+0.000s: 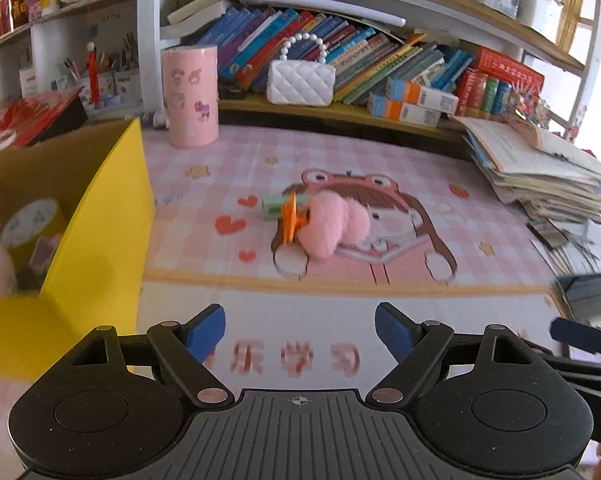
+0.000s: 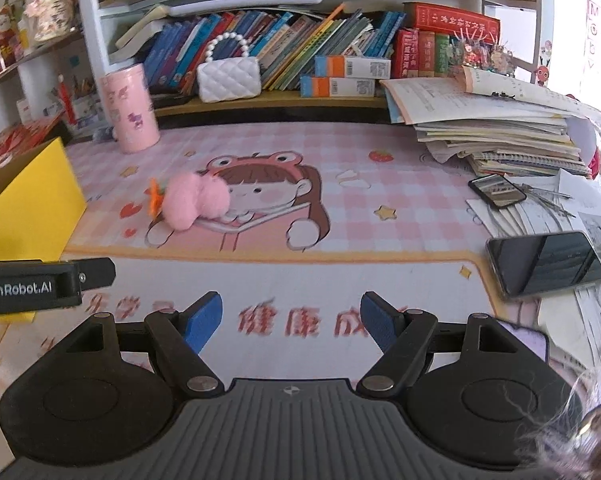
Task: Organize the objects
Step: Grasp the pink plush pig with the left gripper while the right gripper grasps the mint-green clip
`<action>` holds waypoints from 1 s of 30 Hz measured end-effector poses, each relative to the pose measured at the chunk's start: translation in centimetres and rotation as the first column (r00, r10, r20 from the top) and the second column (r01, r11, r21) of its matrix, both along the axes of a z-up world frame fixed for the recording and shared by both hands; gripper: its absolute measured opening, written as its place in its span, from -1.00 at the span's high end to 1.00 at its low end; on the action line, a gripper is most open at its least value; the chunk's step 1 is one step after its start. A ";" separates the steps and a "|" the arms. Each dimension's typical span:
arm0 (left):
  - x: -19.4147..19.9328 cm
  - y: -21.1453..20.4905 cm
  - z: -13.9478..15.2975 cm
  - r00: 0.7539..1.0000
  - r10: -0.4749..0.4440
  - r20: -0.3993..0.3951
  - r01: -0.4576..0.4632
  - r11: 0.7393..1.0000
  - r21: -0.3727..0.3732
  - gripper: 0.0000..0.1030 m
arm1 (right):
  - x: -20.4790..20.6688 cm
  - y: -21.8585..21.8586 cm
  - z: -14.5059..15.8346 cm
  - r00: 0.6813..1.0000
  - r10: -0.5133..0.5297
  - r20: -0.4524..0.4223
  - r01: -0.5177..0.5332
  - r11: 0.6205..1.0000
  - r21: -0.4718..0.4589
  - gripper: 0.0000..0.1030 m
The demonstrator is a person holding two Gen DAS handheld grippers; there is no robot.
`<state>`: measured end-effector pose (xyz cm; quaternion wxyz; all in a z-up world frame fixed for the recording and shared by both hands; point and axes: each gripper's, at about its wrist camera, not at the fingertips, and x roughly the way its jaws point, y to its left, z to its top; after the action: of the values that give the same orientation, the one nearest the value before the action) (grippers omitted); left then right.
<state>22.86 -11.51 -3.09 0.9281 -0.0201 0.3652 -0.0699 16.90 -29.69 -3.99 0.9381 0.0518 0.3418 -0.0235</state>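
Observation:
A fluffy pink plush [image 1: 330, 226] lies on the pink cartoon desk mat [image 1: 380, 160], with an orange clip [image 1: 290, 218] and a small green tube [image 1: 276, 205] at its left side. It also shows in the right wrist view [image 2: 196, 200]. A yellow cardboard box [image 1: 100, 220] stands open at the left, with a few items inside. My left gripper [image 1: 300, 330] is open and empty, hovering over the mat's front edge. My right gripper [image 2: 290, 320] is open and empty, just right of the left one, whose body [image 2: 40, 286] shows at the left.
A pink cylinder holder [image 1: 190, 96] and a white quilted purse [image 1: 300, 82] stand at the back by the bookshelf. A stack of papers and notebooks [image 2: 500, 128] fills the right. Two phones [image 2: 546, 262] [image 2: 496, 191] lie at the right on loose sheets.

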 end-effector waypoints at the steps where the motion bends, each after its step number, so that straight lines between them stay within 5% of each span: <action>1: 0.7 -0.2 0.0 1.000 0.000 0.006 0.000 1.000 0.003 -0.63 | 0.4 -0.3 0.0 1.000 -0.005 0.003 0.005 1.000 0.002 -0.45; 10: 7.3 -2.8 -1.0 0.997 -0.004 0.074 -0.002 0.996 0.089 -0.60 | 2.9 -1.7 0.6 0.999 -0.023 0.025 0.023 1.000 0.009 -0.45; 17: 11.4 -4.9 -3.4 0.997 -0.069 0.039 0.061 0.983 0.172 -0.60 | 3.4 -2.2 0.1 1.000 -0.020 0.006 0.019 1.000 0.014 -0.46; 22: 13.8 -6.9 -5.3 0.990 -0.141 -0.014 0.139 0.948 0.285 -0.60 | 3.7 -2.6 -0.3 1.000 -0.017 -0.014 0.018 1.000 0.014 -0.45; 25: 14.1 -7.1 -6.0 0.985 -0.170 -0.019 0.167 0.934 0.316 -0.28 | 3.9 -2.9 -0.3 1.000 -0.021 -0.013 0.021 1.000 0.011 -0.46; 30: 12.1 -6.1 -4.6 0.980 -0.192 0.047 0.171 0.943 0.287 -0.20 | 4.4 -3.0 -0.4 1.000 -0.026 -0.017 0.026 1.000 0.014 -0.46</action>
<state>34.96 -17.65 -7.68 0.9240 0.1484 0.3371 -0.1030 21.32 -32.69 -4.42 0.9344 0.0626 0.3491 -0.0336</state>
